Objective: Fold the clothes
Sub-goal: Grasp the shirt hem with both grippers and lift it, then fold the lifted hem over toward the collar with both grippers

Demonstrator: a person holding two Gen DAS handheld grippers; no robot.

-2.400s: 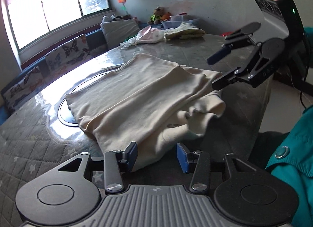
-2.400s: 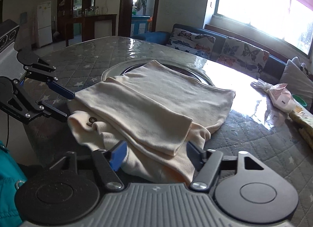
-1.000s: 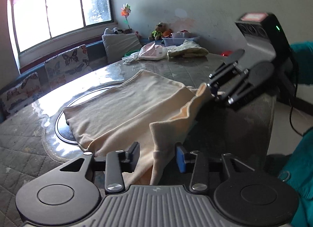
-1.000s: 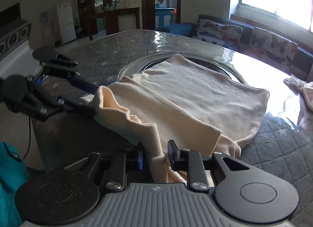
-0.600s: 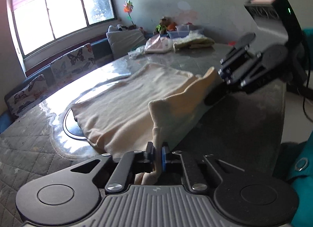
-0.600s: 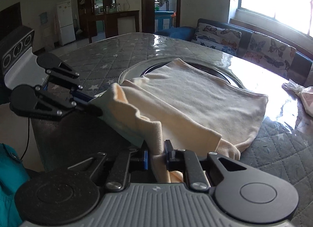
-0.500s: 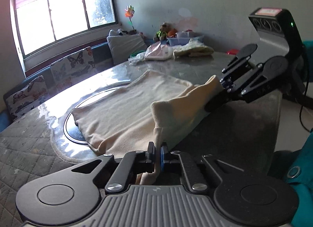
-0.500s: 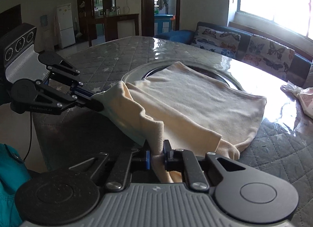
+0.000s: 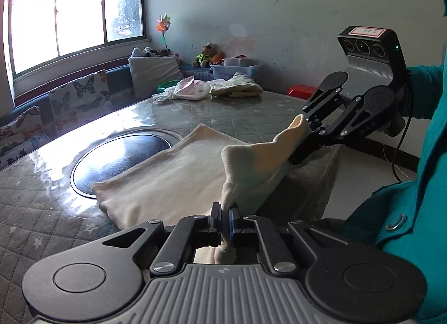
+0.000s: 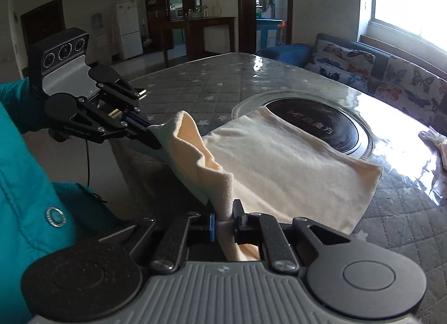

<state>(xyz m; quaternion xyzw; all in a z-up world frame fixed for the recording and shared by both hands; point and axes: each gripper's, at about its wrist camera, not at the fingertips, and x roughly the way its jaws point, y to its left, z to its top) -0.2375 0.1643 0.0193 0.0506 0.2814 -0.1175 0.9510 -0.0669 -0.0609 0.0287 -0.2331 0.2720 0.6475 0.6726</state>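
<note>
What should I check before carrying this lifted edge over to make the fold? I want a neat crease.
1. Left tool shut on the cream garment: ok.
2. Right tool shut on its end of the edge: ok.
3. Edge between the tools taut: not ok, it sags.
4. Far half lying flat on the table: ok.
5. Landing area clear of the pile of clothes: ok.
6. Underside smooth: cannot tell.

The cream garment [image 9: 173, 181] looks soft, matt, fleecy cloth — the quilted grey table cover [image 10: 212, 86] shines glossy, and the round black inset [image 9: 120, 156] mirror-smooth.
</note>
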